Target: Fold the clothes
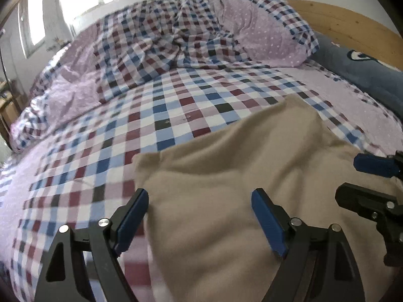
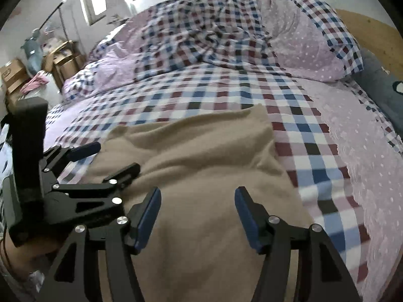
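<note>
Beige garment (image 1: 226,176) beneath parted jaws

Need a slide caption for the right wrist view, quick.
Both open grippers, right and left, poised over a beige garment on a checked bed.

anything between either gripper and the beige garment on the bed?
Nothing visible. The beige garment lies flat on the checked bedsheet, and both the left gripper and right gripper hang open directly over it. The crumpled duvet sits far behind.
</note>
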Tool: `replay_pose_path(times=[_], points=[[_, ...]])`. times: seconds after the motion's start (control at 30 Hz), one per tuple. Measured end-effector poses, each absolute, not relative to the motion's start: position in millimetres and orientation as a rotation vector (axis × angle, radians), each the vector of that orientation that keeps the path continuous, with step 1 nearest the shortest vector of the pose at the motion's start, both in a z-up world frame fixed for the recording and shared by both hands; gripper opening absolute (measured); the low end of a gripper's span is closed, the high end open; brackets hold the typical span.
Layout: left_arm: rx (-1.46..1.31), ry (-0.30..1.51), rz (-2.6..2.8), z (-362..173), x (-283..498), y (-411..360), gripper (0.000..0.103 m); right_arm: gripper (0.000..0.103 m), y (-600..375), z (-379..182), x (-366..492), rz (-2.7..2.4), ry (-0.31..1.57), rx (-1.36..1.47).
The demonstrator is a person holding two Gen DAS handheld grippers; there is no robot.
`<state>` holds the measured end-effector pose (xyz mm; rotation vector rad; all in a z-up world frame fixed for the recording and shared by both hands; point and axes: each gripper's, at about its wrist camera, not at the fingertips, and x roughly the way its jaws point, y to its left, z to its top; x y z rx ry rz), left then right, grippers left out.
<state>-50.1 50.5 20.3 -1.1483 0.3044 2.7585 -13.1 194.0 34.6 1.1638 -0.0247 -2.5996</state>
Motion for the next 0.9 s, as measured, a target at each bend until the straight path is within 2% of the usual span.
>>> replay_pose_path(times=[0.07, 0.17, 0.33, 0.4, 0.5, 0.63, 0.9], points=[[-1.124, 0.316, 2.777, 21.9, -32.8, 51.1, 0.087, 0.073, 190.5, 25.8, -6.1, -2.576, 0.013, 1.187], [-1.114, 0.314, 2.794, 19.6, -8.5, 50.7, 0.087, 0.074, 192.5, 8.2, -3.5, -2.55, 0.01, 1.203], [-1.089, 0.276, 2.833, 25.5, 27.6, 47.6, 0.087, 0.074, 206.9, 24.6, 17.9, -2.616, -0.071, 1.158], [-1.077, 0.251, 2.844, 26.7, 48.0, 48.4, 0.087, 0.08, 206.8, 25.9, 27.3, -2.6, -0.067, 1.151], [-1.094, 0.275, 2.827, 16.2, 78.5, 57.5, 0.087, 0.08, 205.0, 10.9, 38.1, -2.609, -0.003, 1.227], [-1.076, 0.313, 2.866, 14.4, 115.3, 68.3, 0.087, 0.08, 211.1, 21.5, 59.9, -2.642, -0.026, 1.203], [-1.168, 0.184, 2.826, 9.6, 170.2, 55.6, 0.087, 0.081, 219.5, 20.7, 107.4, -2.621, -0.028, 1.225]])
